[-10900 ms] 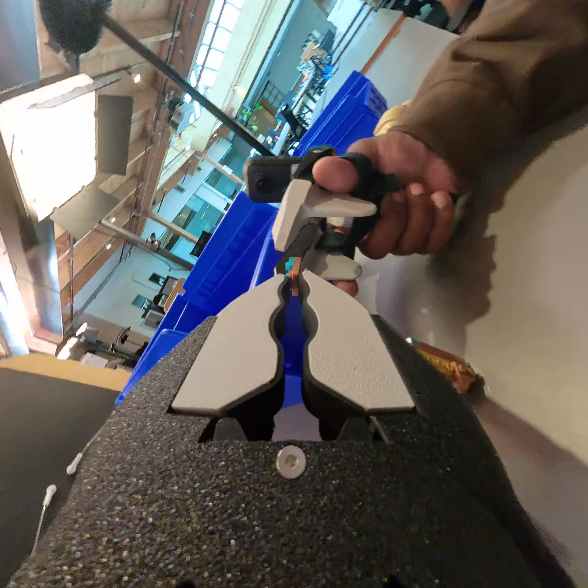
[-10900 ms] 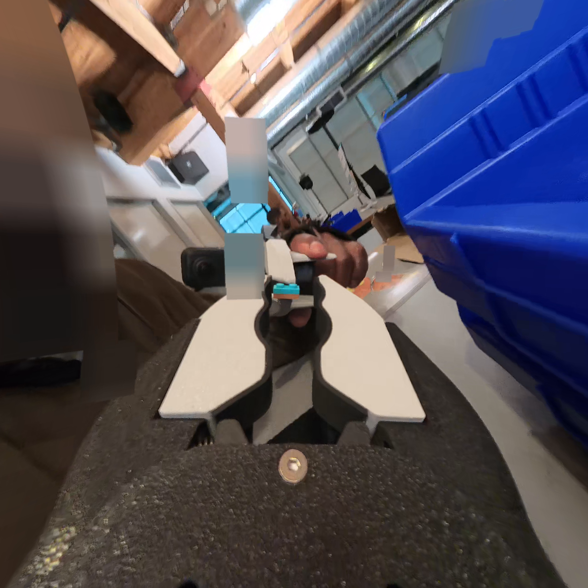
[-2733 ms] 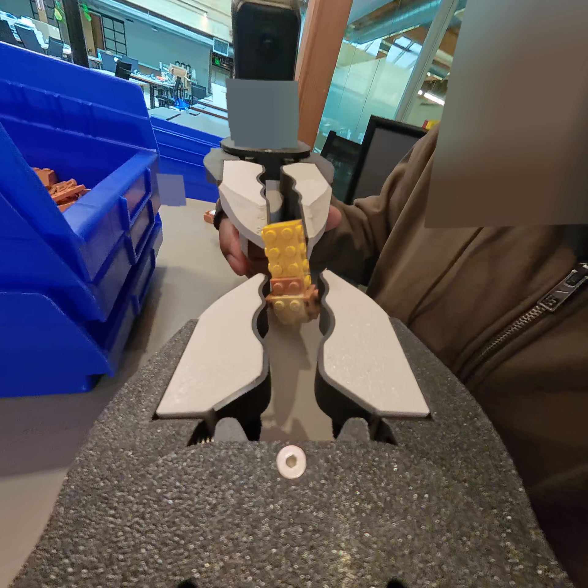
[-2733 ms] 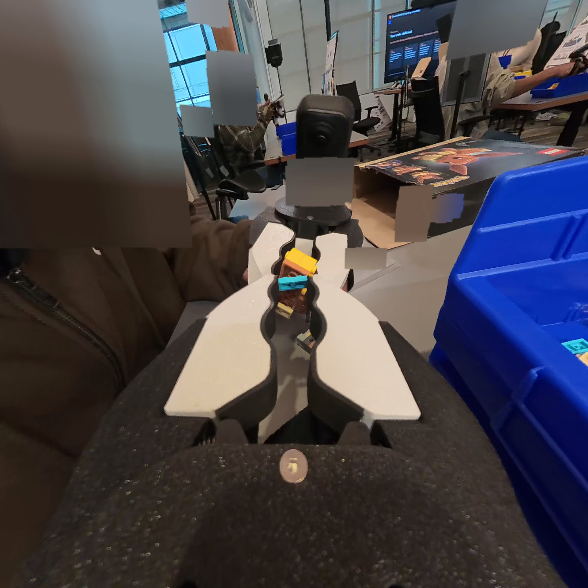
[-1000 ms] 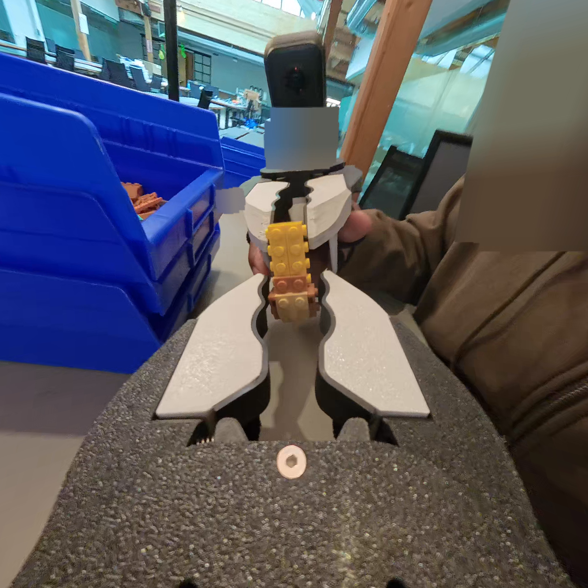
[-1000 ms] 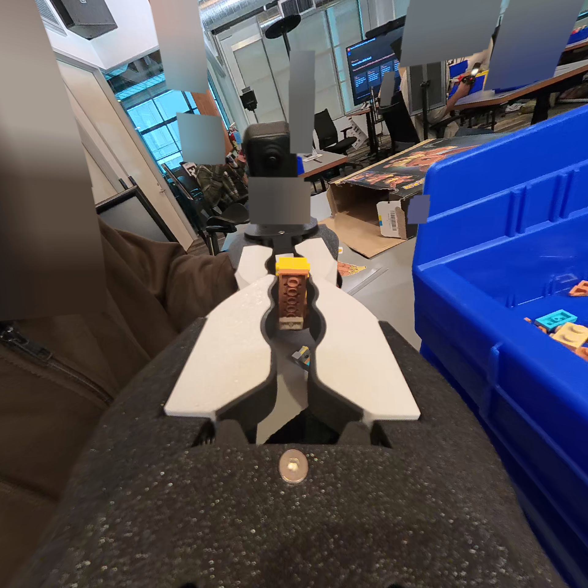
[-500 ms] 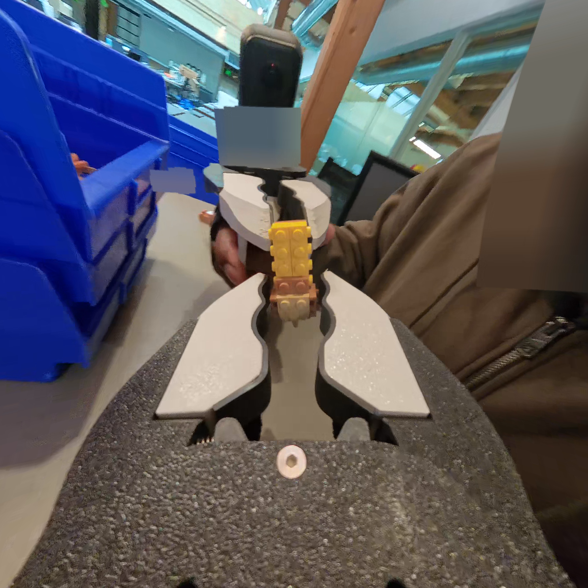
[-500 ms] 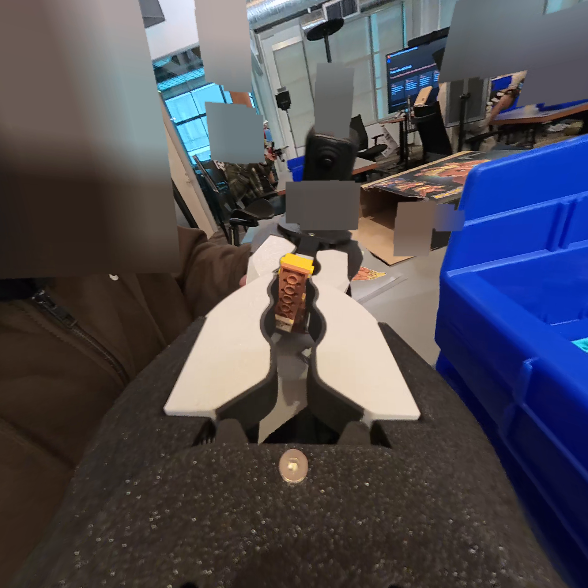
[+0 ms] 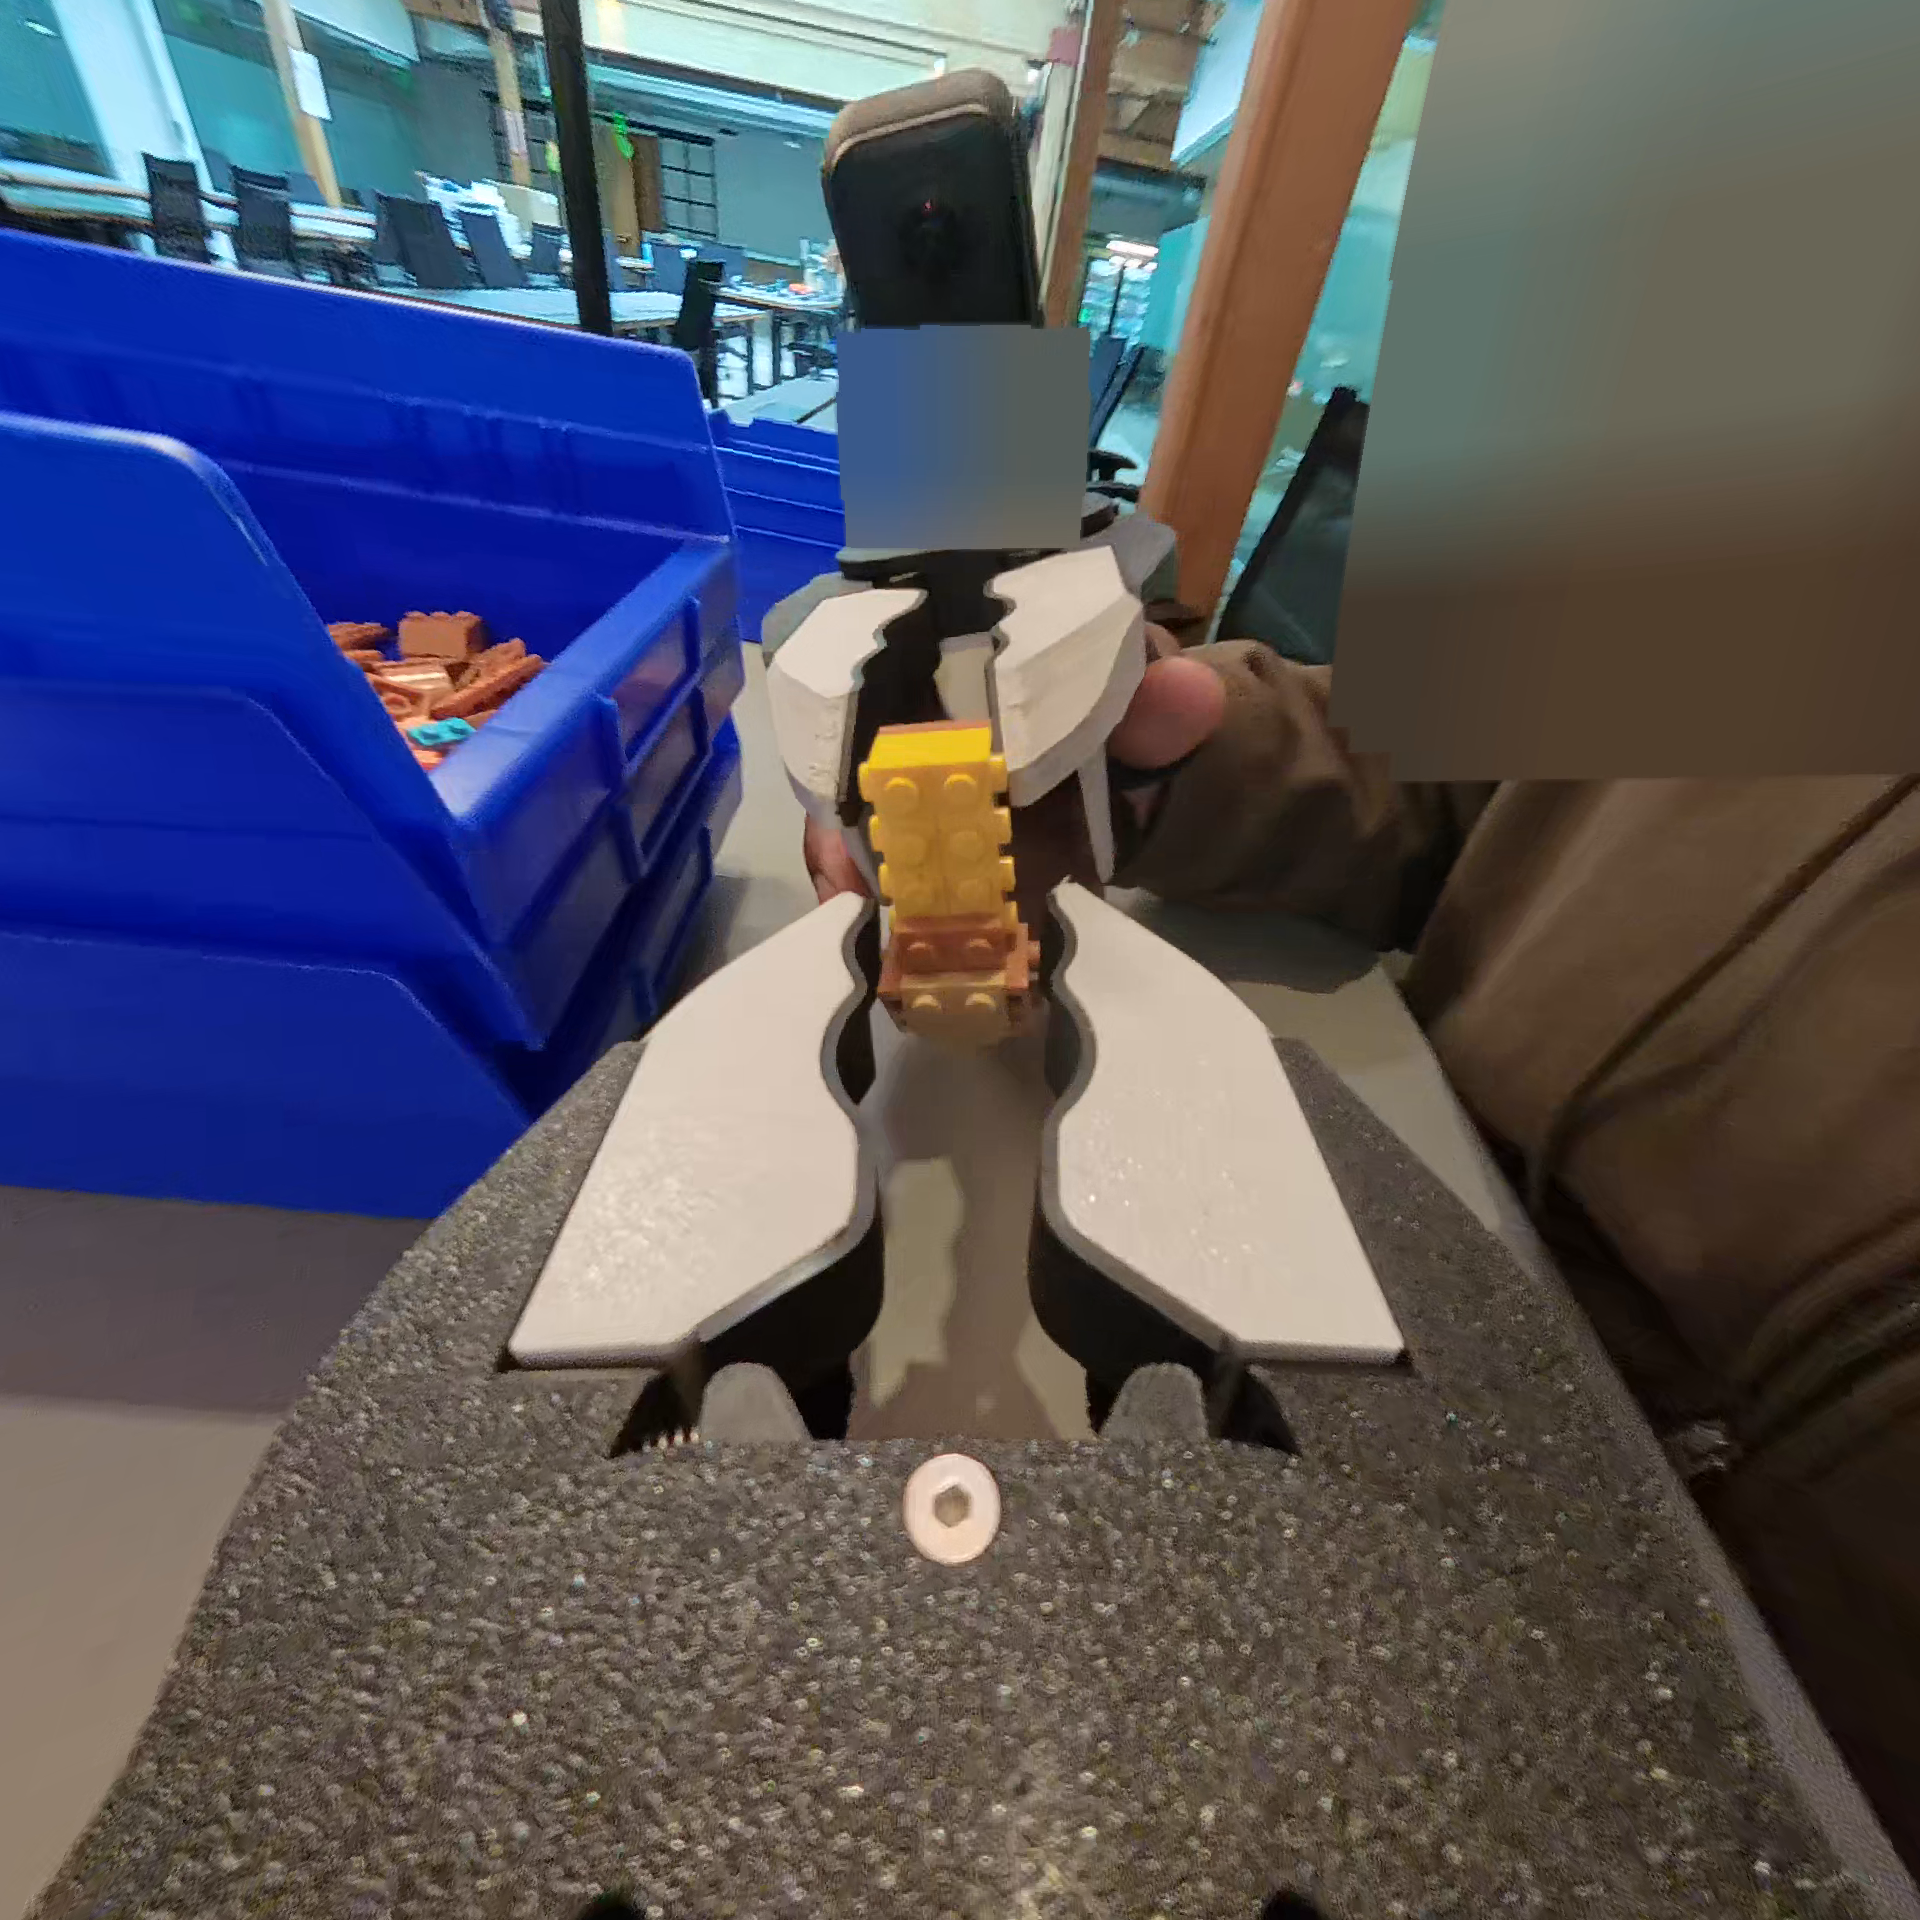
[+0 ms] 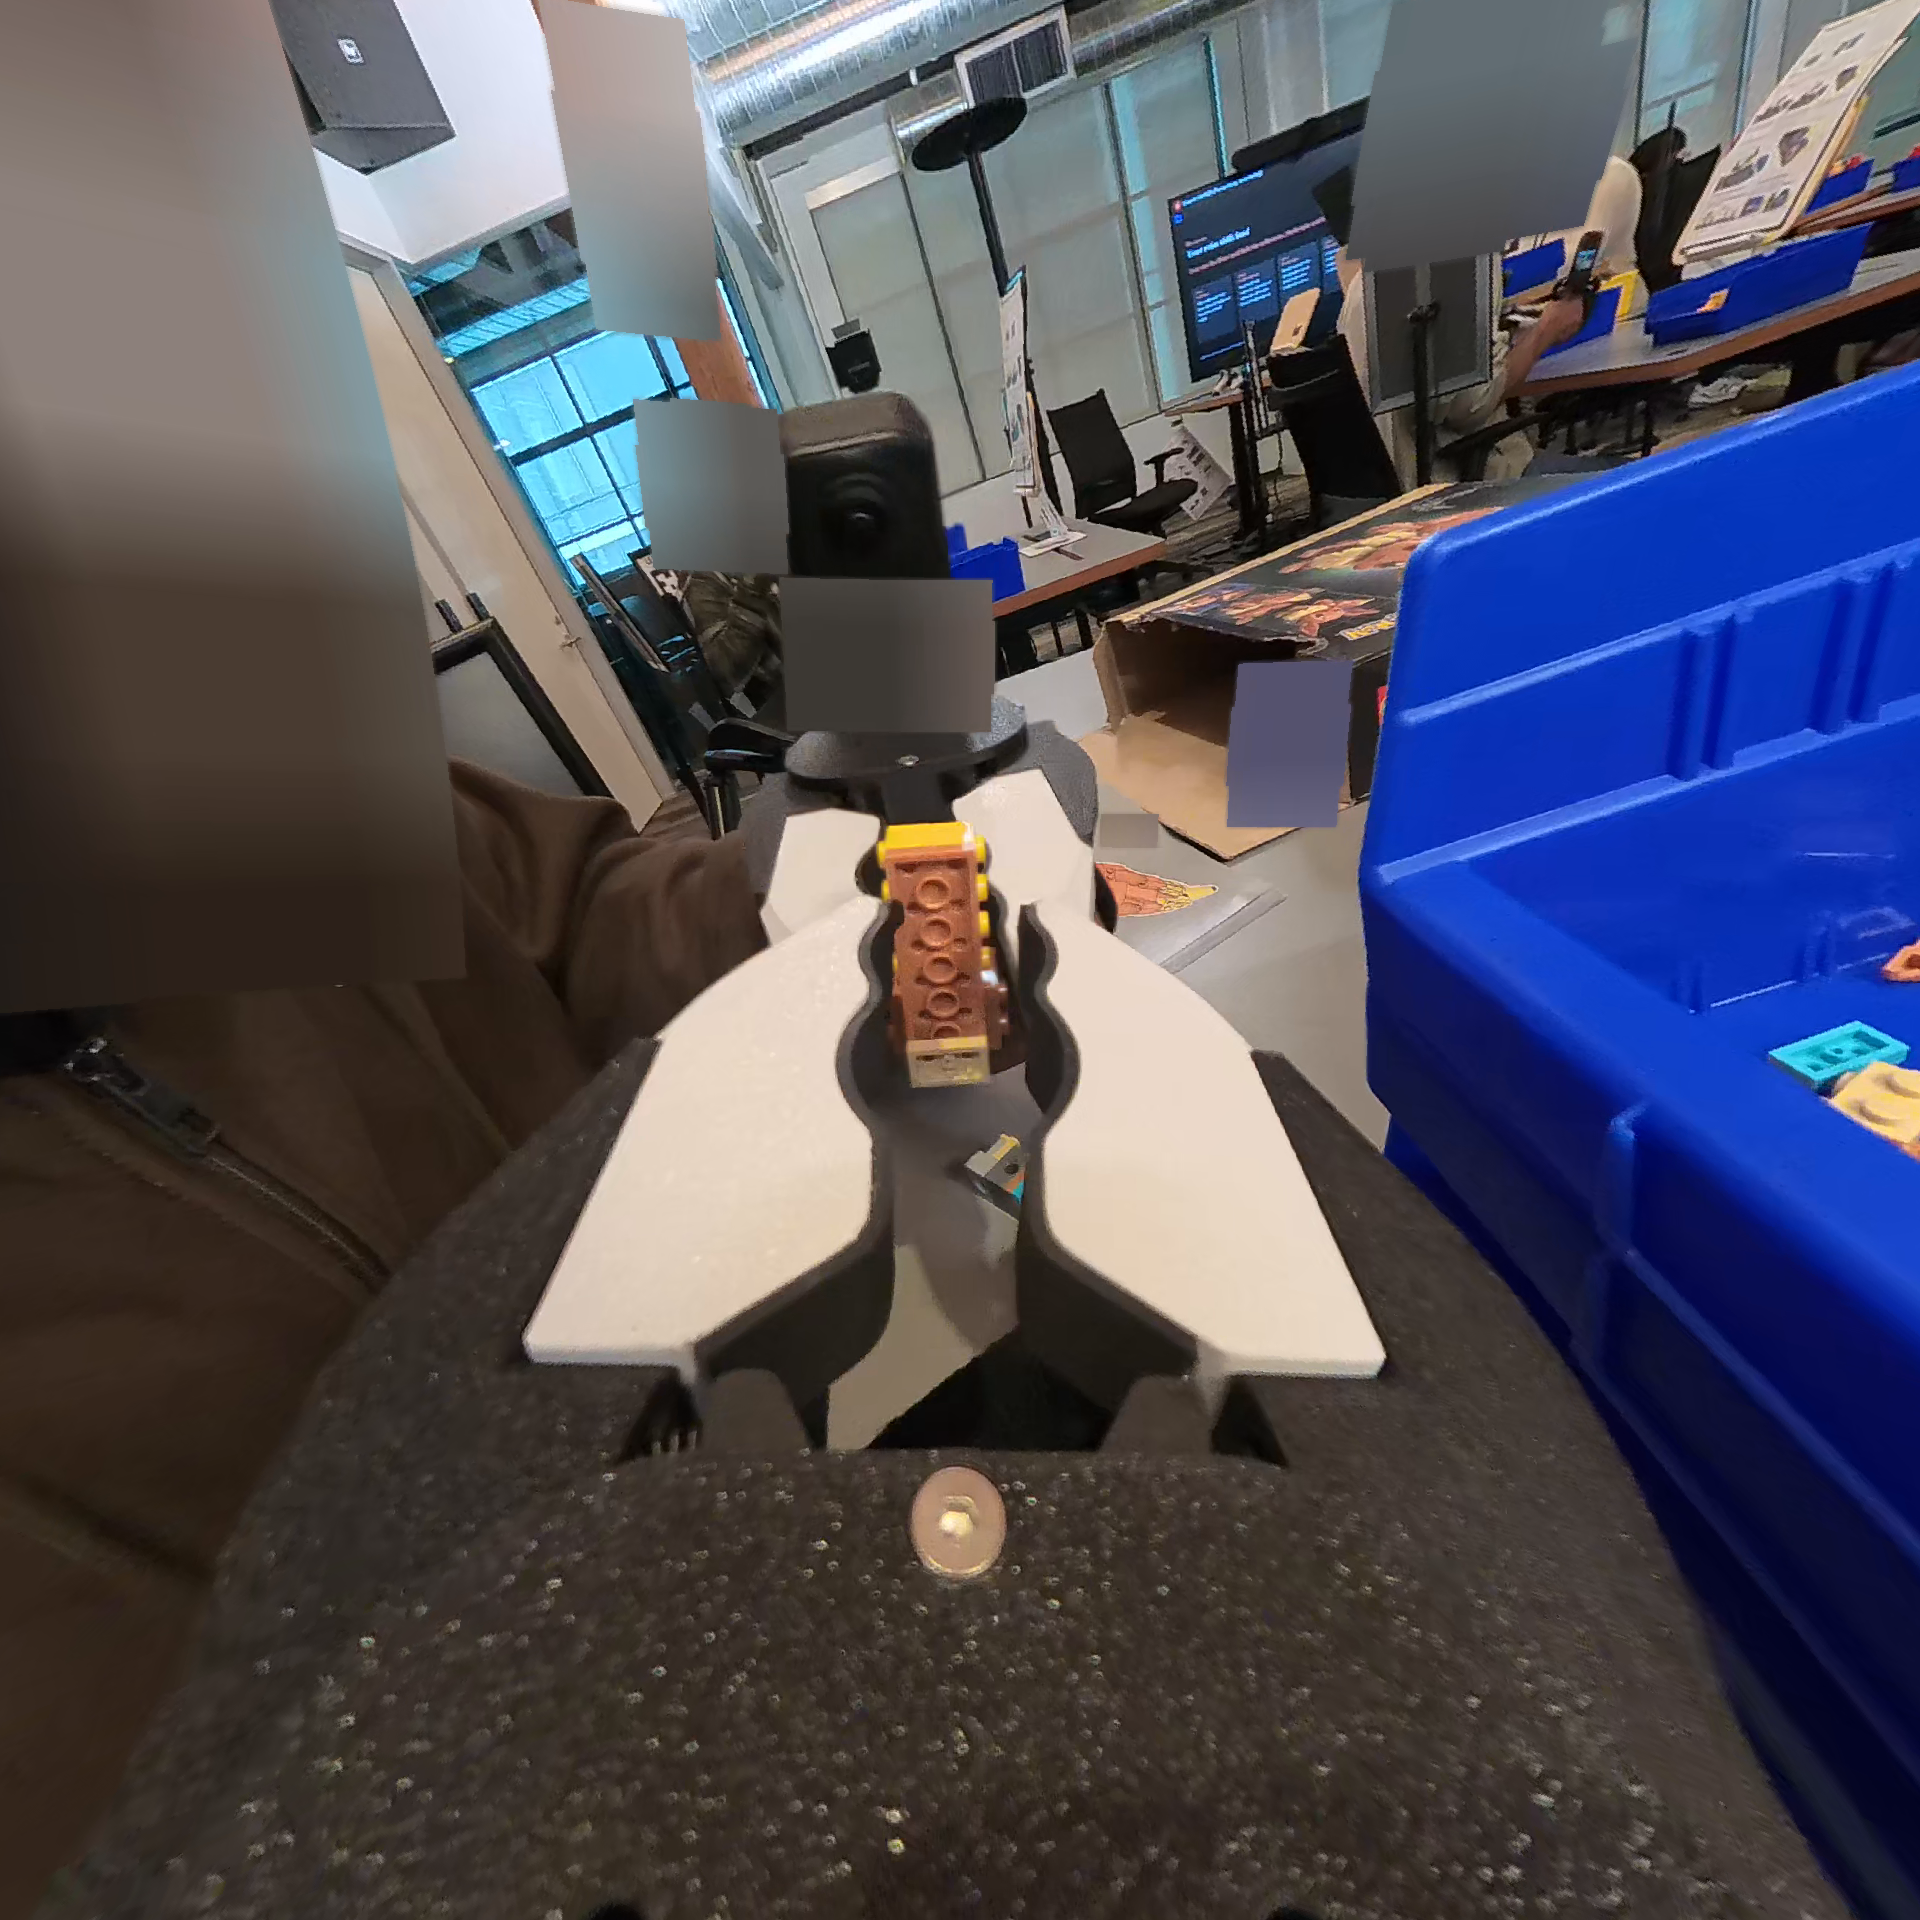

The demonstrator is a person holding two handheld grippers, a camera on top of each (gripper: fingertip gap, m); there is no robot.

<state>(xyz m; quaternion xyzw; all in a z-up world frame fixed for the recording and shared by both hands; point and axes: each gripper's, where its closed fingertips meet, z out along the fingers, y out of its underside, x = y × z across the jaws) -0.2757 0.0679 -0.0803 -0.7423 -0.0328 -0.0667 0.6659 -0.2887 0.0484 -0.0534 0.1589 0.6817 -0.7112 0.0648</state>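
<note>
Both tongs meet mid-frame on one brick stack [image 9: 943, 894]: left tongs [image 9: 956, 966] grasp its tan end, right tongs [image 10: 943, 987] clenched round it. Blue bins [image 9: 312, 727] at left.

My own fingers [image 9: 727, 1122] hide the sides of the brick stack [image 9: 951, 914] where I would see the grip, so I cannot tell which pair truly clamps it. Its far end is lost between the facing fingers [image 9: 1060, 675]. Below my right fingers [image 10: 1143, 1091], a small piece [image 10: 995, 1169] on the bench [image 10: 1205, 925] is half covered and too small to identify. To their right, the blue bin [image 10: 1662, 727] runs off the edge. Left of my left fingers, the bricks [image 9: 436, 665] in the bin blur into a heap.
</note>
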